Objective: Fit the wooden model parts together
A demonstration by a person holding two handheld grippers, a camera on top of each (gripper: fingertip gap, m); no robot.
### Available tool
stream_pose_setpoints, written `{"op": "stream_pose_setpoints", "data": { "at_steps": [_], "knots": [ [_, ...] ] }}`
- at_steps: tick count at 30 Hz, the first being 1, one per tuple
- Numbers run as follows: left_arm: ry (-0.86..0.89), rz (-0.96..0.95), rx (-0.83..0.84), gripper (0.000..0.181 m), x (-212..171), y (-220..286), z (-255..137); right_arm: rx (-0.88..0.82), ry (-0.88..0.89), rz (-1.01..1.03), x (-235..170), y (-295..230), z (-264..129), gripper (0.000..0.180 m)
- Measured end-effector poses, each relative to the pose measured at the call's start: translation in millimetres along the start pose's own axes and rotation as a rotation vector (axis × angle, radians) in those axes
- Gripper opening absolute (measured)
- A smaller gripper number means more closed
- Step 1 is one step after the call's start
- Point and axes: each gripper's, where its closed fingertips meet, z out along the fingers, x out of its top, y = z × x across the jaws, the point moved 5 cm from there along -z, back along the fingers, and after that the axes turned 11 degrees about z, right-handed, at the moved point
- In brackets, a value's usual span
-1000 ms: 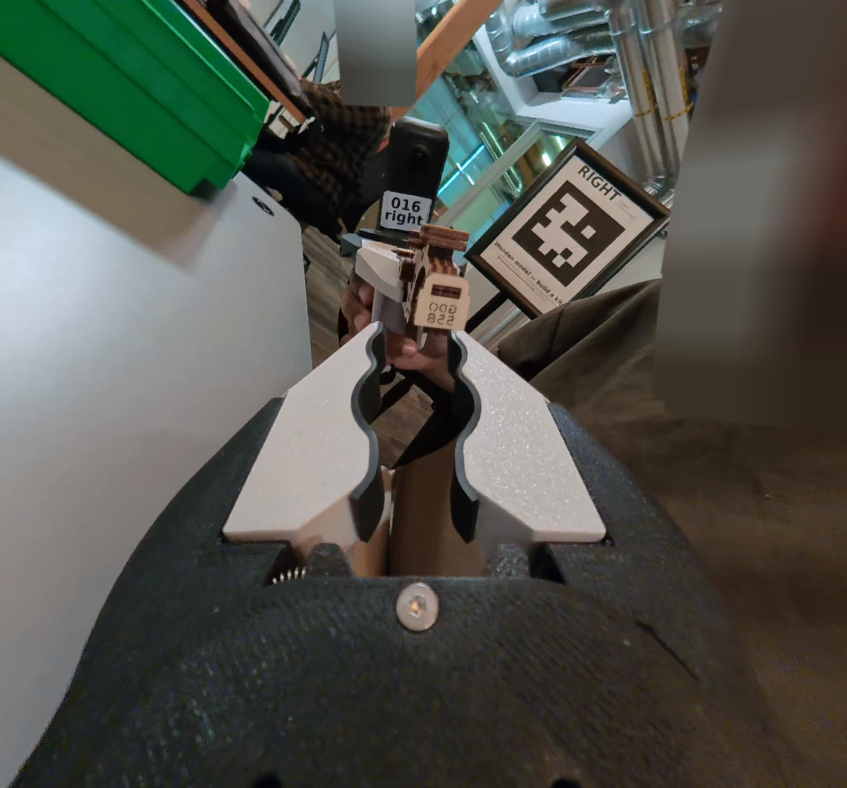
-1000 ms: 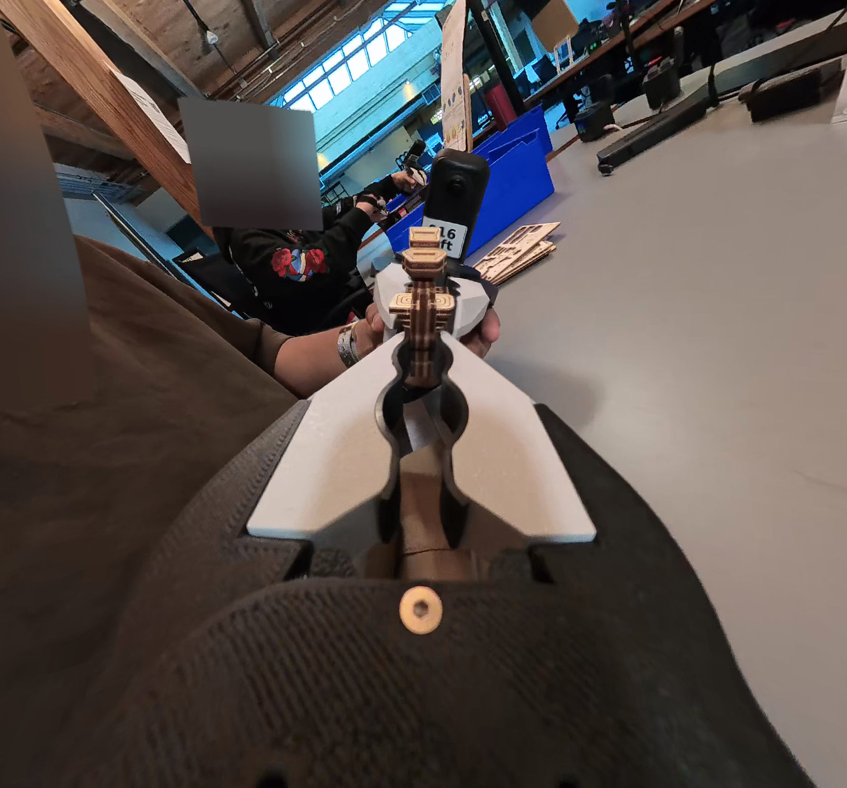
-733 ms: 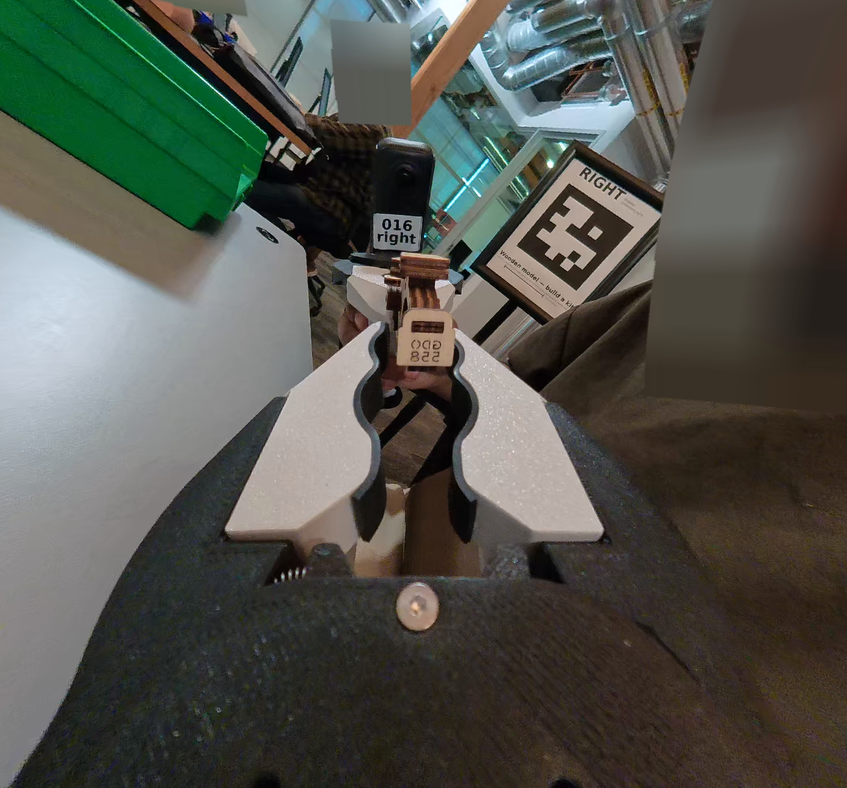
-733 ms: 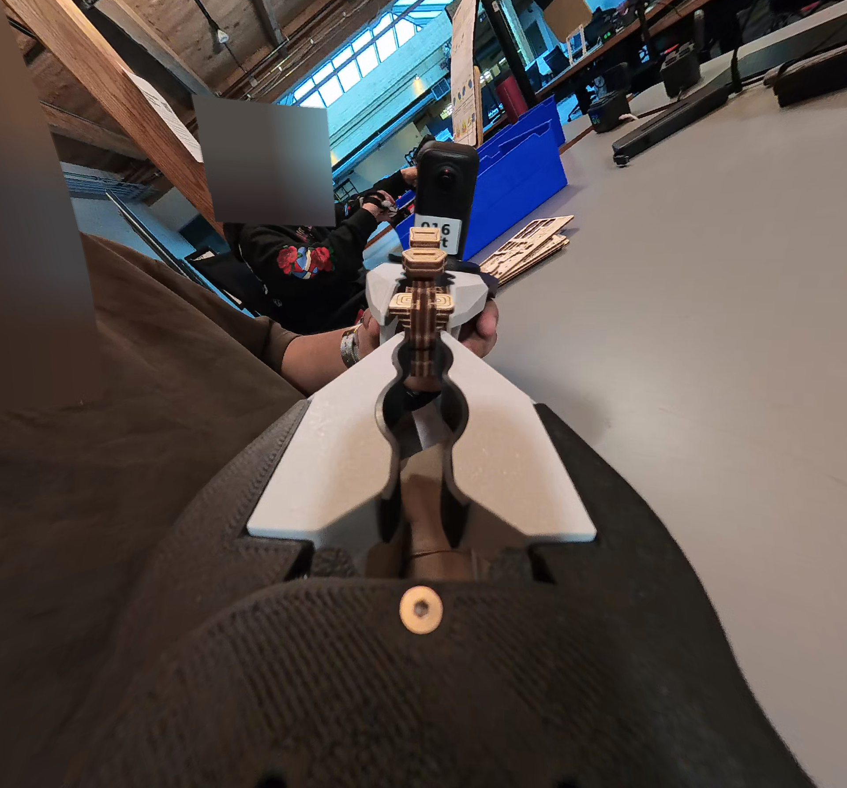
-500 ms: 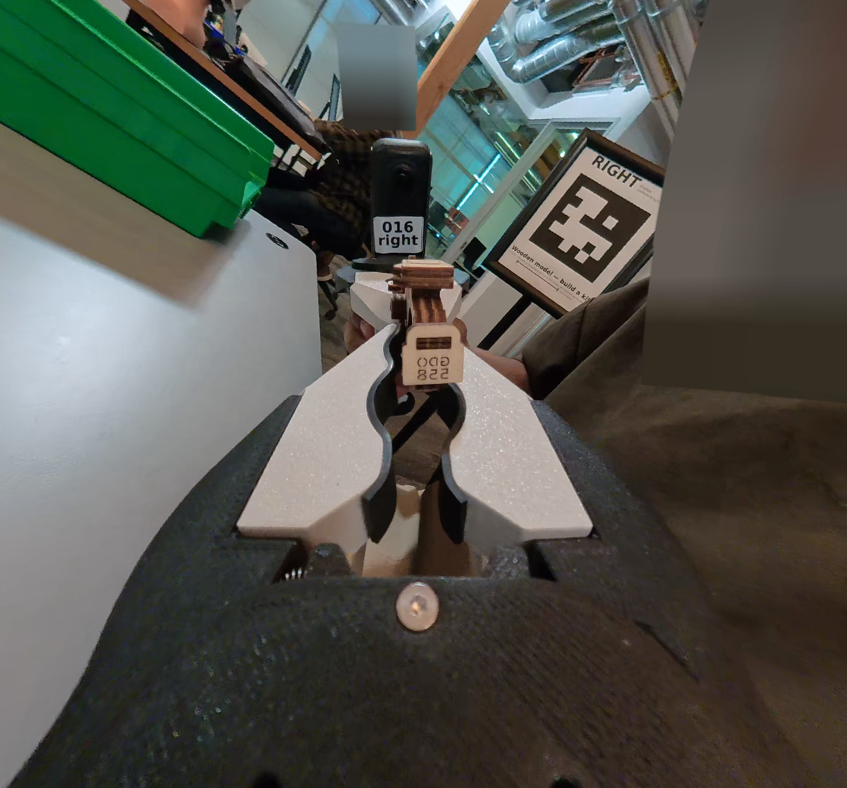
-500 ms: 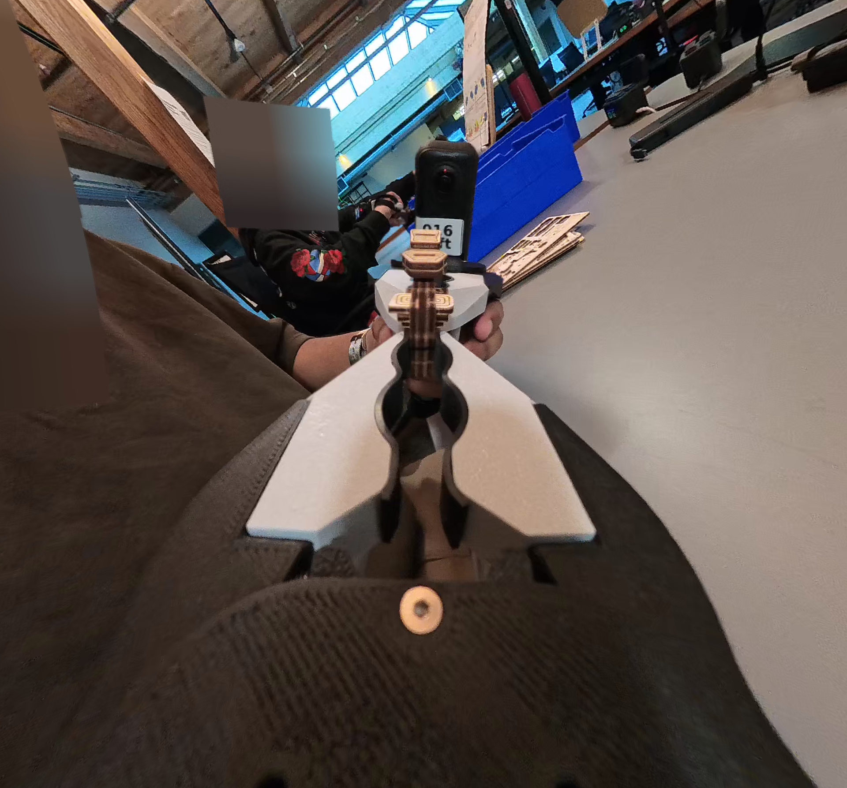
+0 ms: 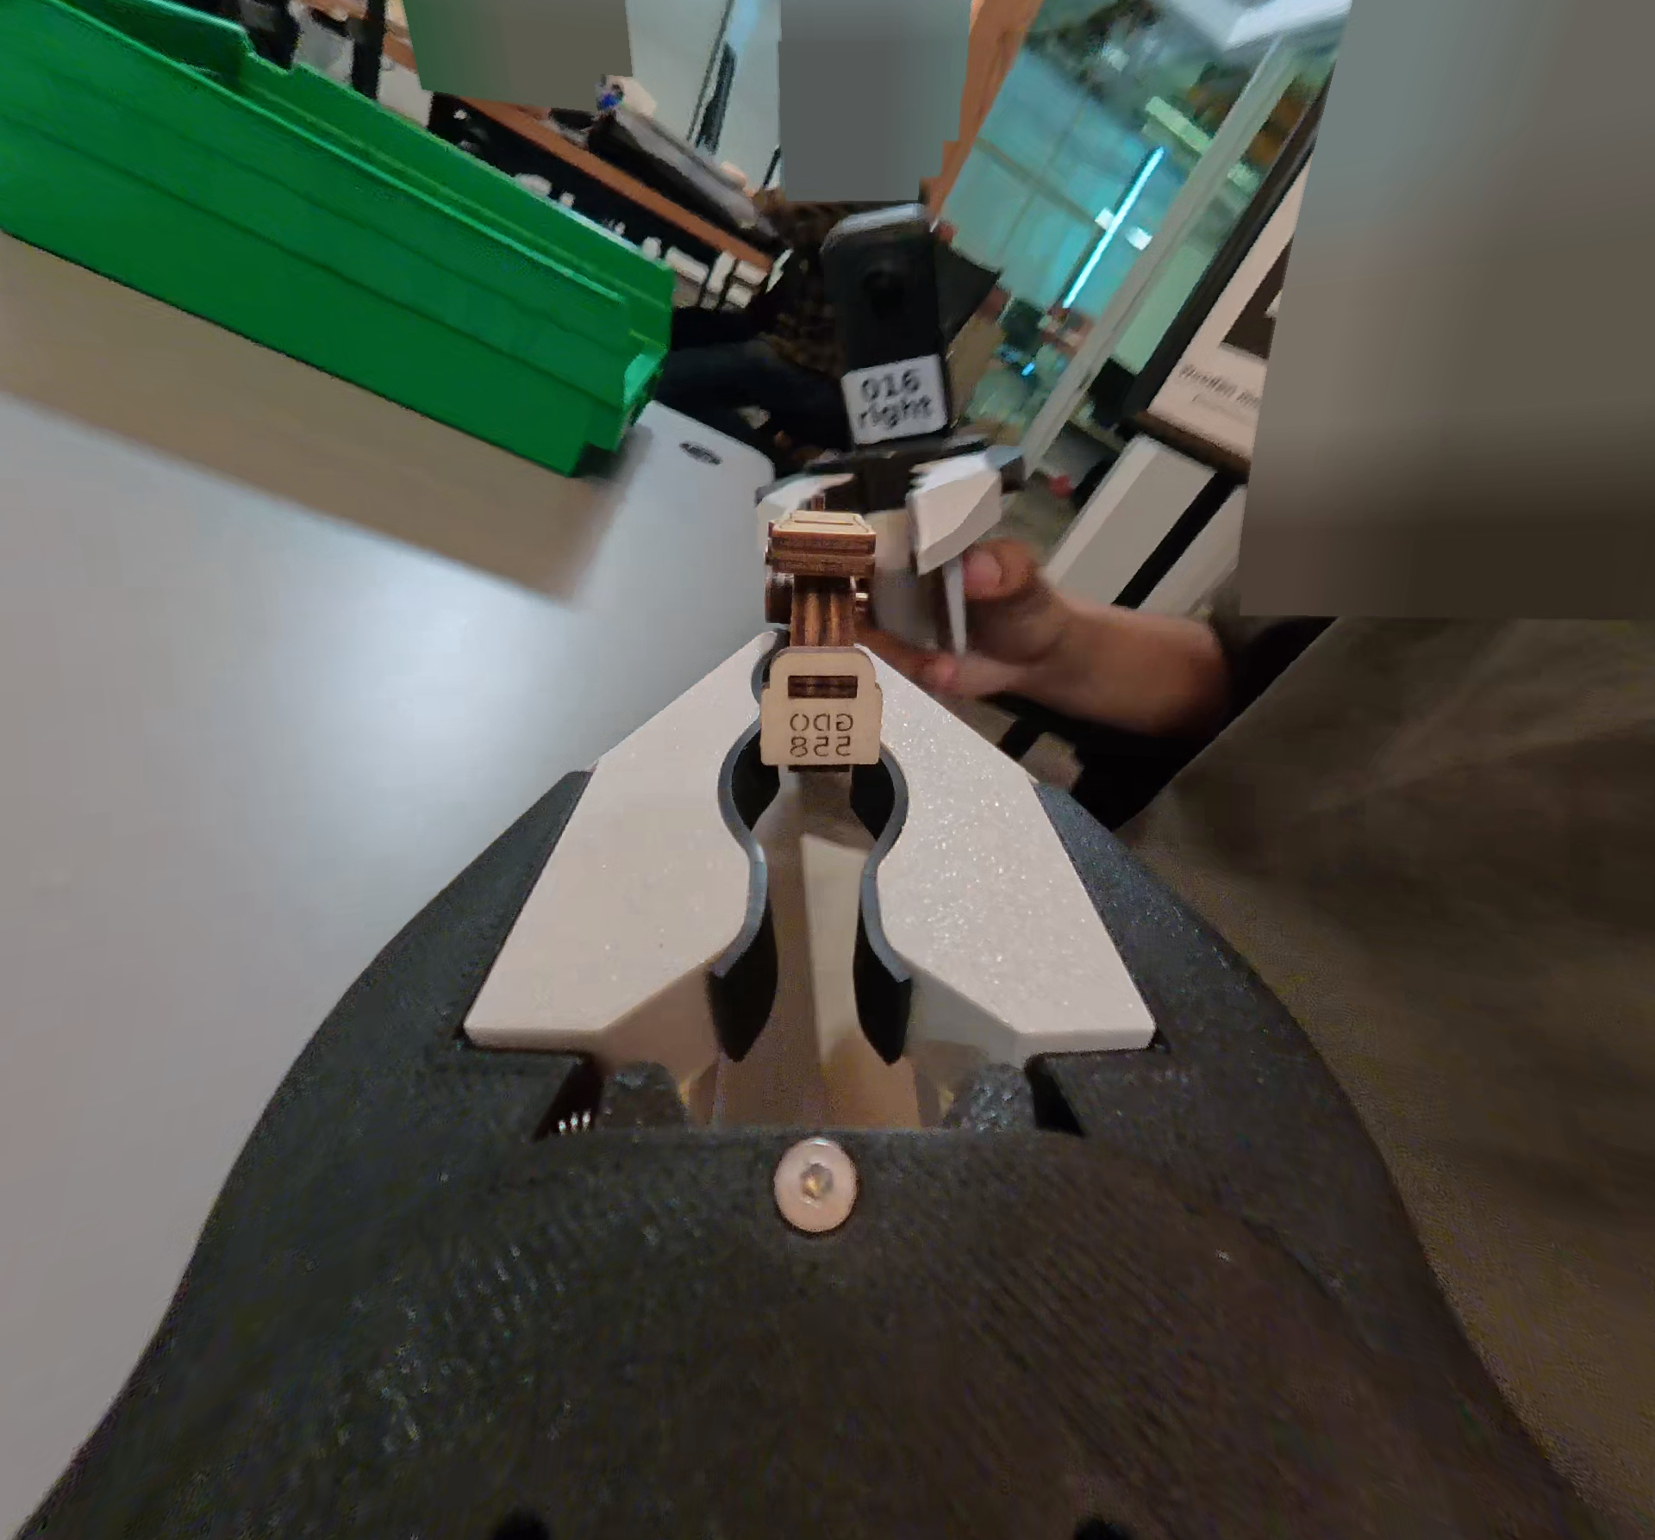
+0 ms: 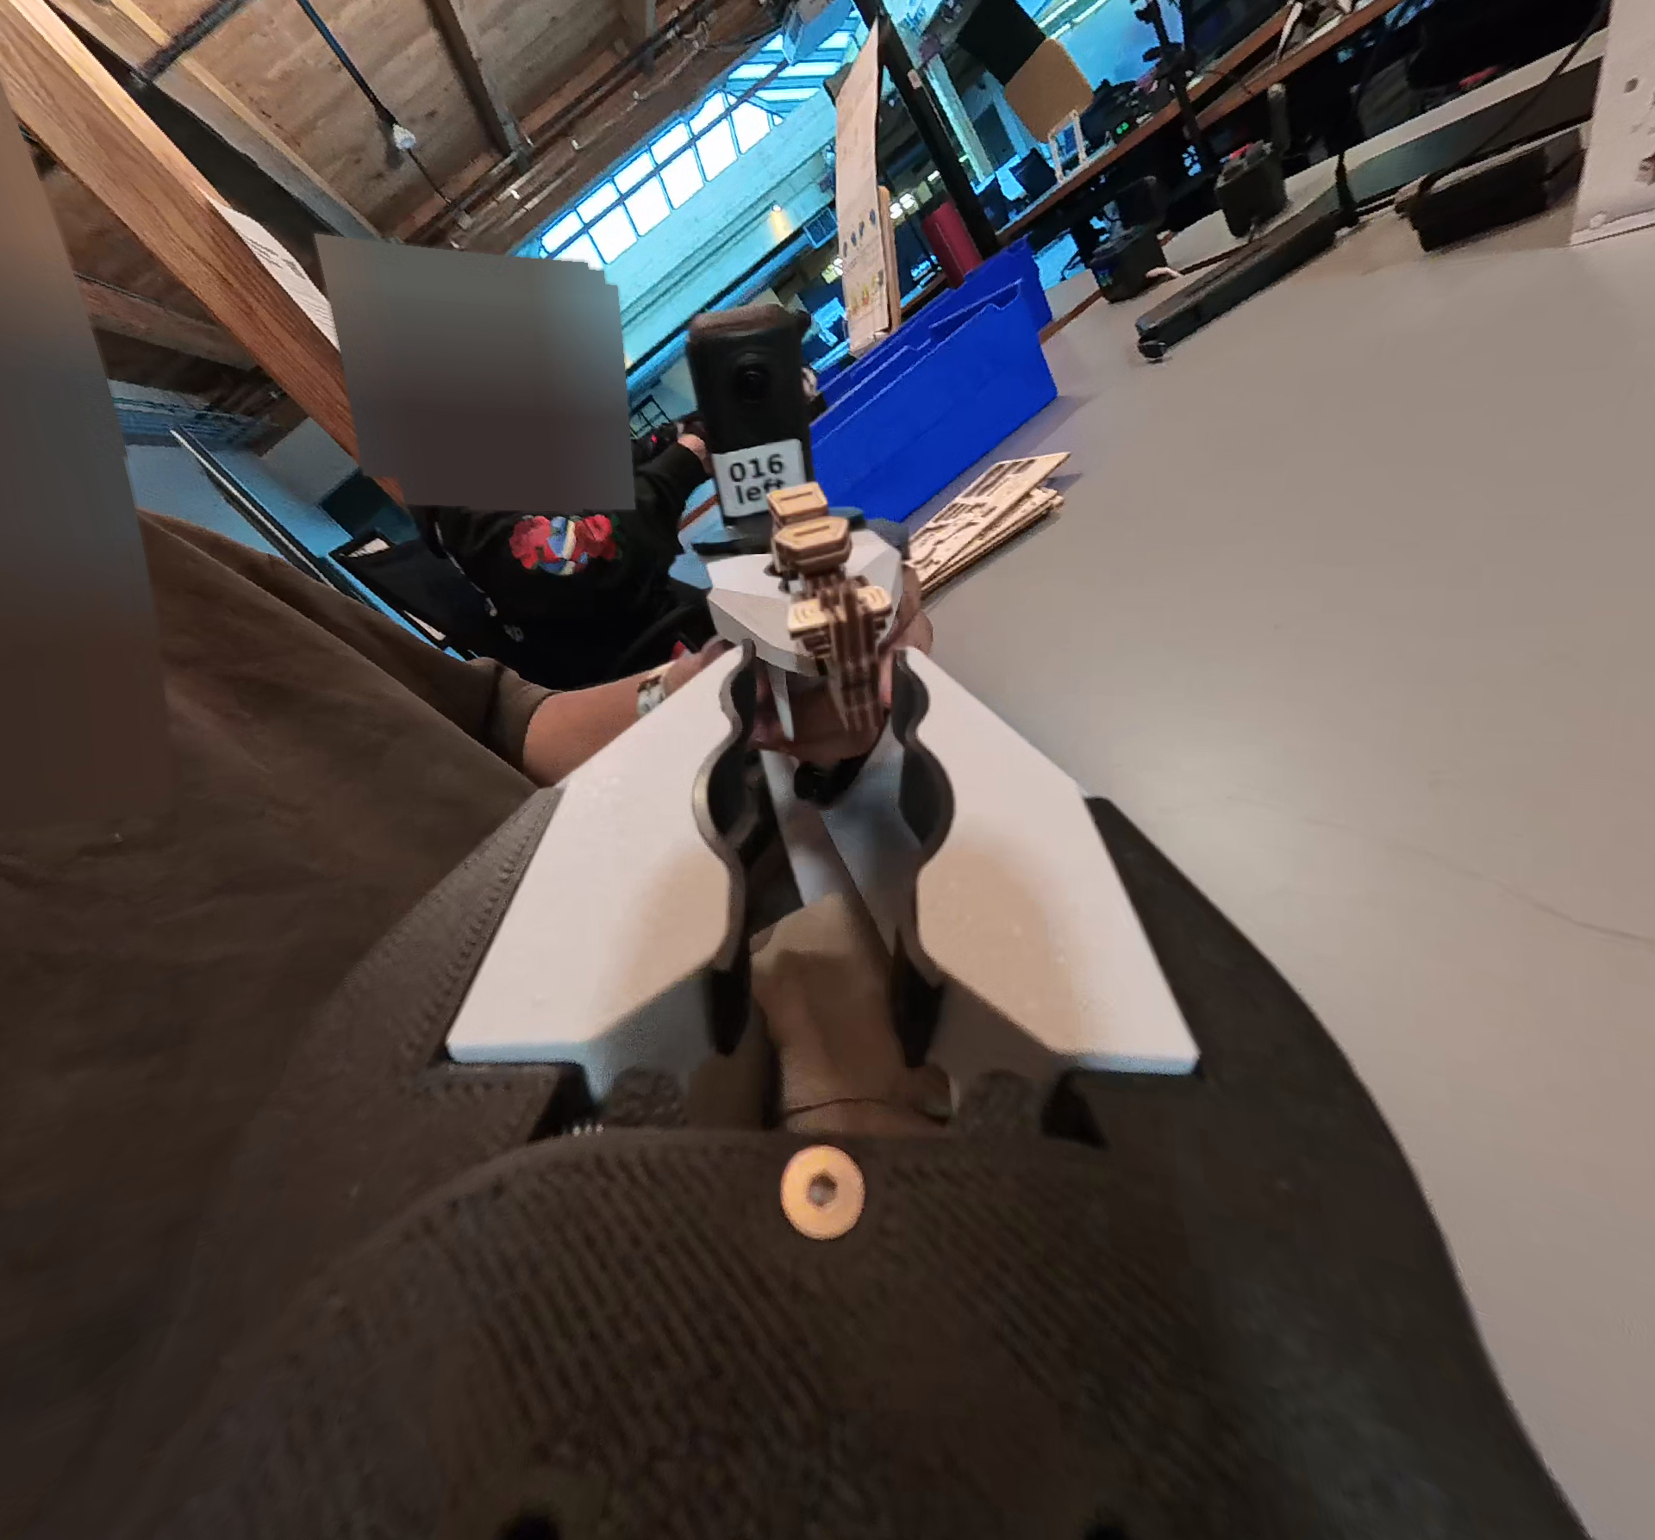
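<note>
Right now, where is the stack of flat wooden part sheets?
In the right wrist view, the stack of wooden part sheets lies flat on the grey table, just right of the held wooden model, in front of the blue bins.

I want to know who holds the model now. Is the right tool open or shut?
Open. In its own view the right tool shows a wide gap between its fingers, and the wooden model sits ahead, gripped by the left tool.

Both my wrist cams: strong fisheye, edges bent and stretched. Left view has motion blur, esp. background and green bin [image 7: 340, 243], which throws a soft shadow on the grey table [image 7: 269, 646]. Right view sharper; cool daylight from high windows [image 8: 681, 181], wood ceiling dim. No harsh glare.
</note>
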Motion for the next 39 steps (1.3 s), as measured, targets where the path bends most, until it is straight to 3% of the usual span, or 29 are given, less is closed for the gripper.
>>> {"op": "stream_pose_setpoints", "data": {
  "at_steps": [6,14,26,39],
  "knots": [
    [-0.205,0.237,0.101,0.007,-15,-9,-6,-0.109,-0.026,-0.171,4,4,-6,0.032],
    [-0.302,0.494,0.142,0.007,-21,-3,-4,-0.276,-0.182,-0.583,-10,-4,2,0.021],
    [-0.437,1.026,0.332,0.008,-22,2,-1,-0.369,-0.247,-0.666,-14,3,-1,0.018],
    [-0.436,0.871,0.265,0.008,-29,-1,-1,-0.41,-0.309,-0.746,-23,3,4,0.016]
  ]
}}
